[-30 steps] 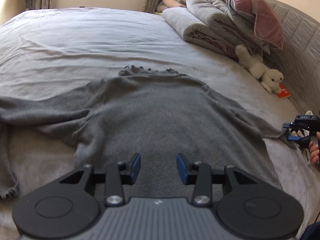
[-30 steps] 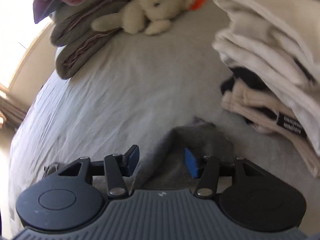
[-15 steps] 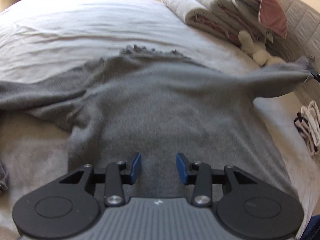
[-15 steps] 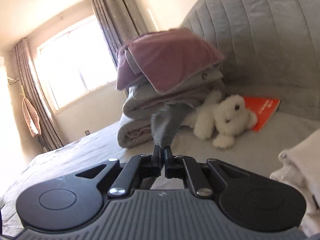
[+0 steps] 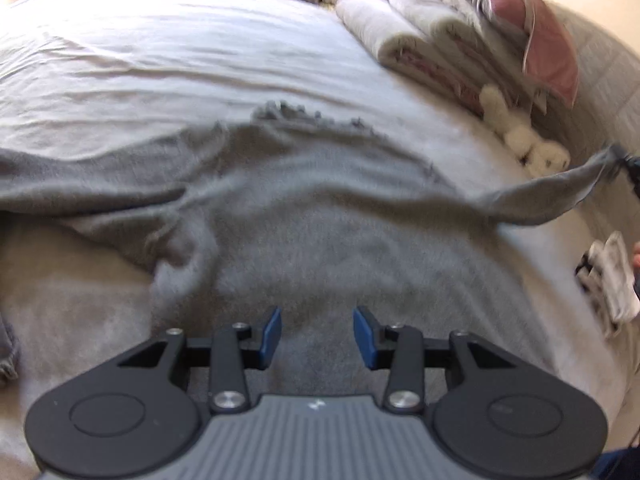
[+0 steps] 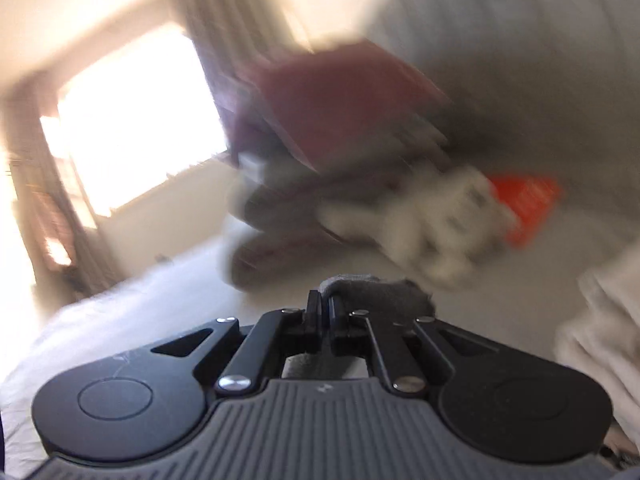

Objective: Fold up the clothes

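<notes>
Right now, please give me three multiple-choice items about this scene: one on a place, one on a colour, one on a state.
1. Where does the stuffed toy lie?
A. beside the folded bedding
B. on the sweater's body
C. between the left gripper's fingers

2. What colour is the sweater?
A. pink
B. grey
C. orange

3. How is the right gripper?
A. wide open
B. shut on the sleeve
C. holding the toy

Answers: 1 A, it rests against the stack. 2 B, grey knit throughout. 3 B, fingers pinch grey cloth, while the left gripper is open.
</notes>
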A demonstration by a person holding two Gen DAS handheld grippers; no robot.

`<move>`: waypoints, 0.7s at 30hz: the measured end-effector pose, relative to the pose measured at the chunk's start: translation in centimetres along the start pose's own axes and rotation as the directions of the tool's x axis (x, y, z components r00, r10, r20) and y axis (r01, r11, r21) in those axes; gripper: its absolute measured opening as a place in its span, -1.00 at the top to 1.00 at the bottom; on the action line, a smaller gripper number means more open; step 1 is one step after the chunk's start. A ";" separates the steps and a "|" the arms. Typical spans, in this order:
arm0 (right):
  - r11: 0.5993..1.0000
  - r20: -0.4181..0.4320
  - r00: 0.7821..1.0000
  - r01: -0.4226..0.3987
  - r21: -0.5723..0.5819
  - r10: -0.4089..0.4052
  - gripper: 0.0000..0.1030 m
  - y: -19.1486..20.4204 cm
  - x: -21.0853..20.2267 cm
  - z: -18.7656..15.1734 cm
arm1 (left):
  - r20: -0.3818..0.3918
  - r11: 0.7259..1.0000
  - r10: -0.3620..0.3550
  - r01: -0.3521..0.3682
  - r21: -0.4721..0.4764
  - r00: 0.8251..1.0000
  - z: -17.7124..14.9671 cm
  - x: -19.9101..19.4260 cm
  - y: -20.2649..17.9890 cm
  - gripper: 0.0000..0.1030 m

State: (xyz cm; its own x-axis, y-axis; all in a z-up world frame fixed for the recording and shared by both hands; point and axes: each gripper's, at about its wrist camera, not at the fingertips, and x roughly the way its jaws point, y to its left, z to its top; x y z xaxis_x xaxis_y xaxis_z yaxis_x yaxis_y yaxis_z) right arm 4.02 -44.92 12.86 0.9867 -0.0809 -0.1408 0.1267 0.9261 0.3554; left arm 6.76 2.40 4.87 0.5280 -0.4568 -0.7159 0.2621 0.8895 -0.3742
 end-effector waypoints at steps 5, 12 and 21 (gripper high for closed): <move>0.821 -0.111 0.880 -0.471 -0.323 0.461 0.88 13.2 -4.2 -2.8 | 0.099 0.992 -0.022 0.034 -0.120 0.995 1.9 -2.7 3.0 0.11; 0.322 -0.811 0.485 -0.864 -0.387 0.328 0.81 25.1 -6.6 -19.5 | 0.106 0.981 0.005 0.016 -0.191 0.994 2.3 -4.0 6.0 0.09; 0.734 -0.699 0.617 -0.650 -0.194 0.362 -0.16 18.6 -0.6 -11.8 | -0.010 0.995 -0.094 0.094 0.042 0.996 -0.1 -1.6 1.6 0.09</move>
State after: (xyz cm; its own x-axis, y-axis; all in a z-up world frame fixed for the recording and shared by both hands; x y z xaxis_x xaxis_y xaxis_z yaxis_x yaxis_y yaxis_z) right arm 4.59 -23.32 8.66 0.5837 0.5427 -0.6040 -0.5685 0.8042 0.1733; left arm 6.29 4.55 5.33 0.4928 -0.5381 -0.6838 0.3442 0.8423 -0.4148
